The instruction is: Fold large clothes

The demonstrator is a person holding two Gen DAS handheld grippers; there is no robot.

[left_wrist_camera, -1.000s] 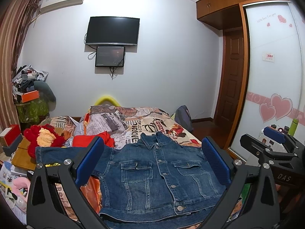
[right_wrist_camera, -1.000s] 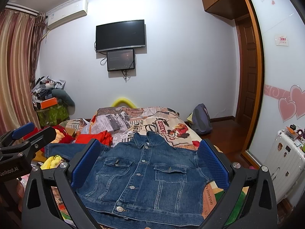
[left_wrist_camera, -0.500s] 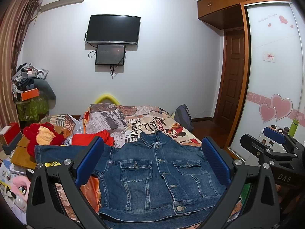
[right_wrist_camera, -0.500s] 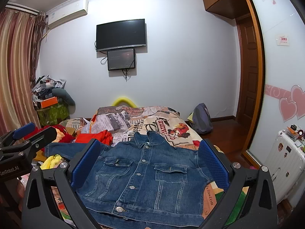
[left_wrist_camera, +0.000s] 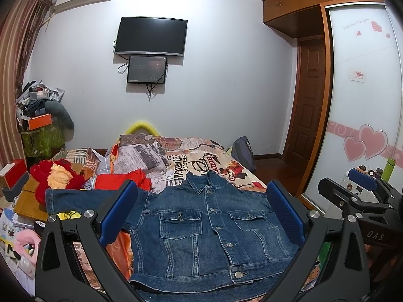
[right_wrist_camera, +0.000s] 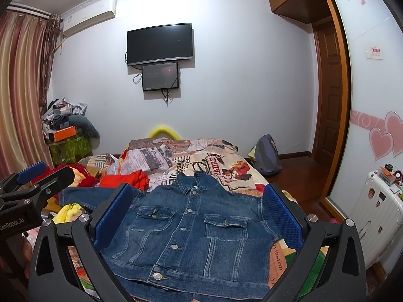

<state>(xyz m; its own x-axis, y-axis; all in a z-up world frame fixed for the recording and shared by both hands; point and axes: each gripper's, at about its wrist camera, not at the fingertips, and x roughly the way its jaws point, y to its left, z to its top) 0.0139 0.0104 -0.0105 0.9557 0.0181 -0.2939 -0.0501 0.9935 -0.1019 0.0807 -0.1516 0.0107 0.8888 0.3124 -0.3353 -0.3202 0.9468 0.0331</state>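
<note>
The dark blue denim jacket with silver buttons (left_wrist_camera: 206,229) lies on a bedspread printed like old newspapers in cream, grey and orange (left_wrist_camera: 176,156). Left of the jacket sits a bright red cloth (left_wrist_camera: 123,180), and beyond that a fluffy red and yellow soft toy (left_wrist_camera: 54,180).

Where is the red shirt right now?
The red shirt lies on the bed, left of the jacket collar, in both views; a red and yellow plush toy sits to its left.

Even indoor light fills the room, brightest on the upper wall (left_wrist_camera: 226,12). Both views are sharp. Fisheye bending curves the edges, and the corners go black.
</note>
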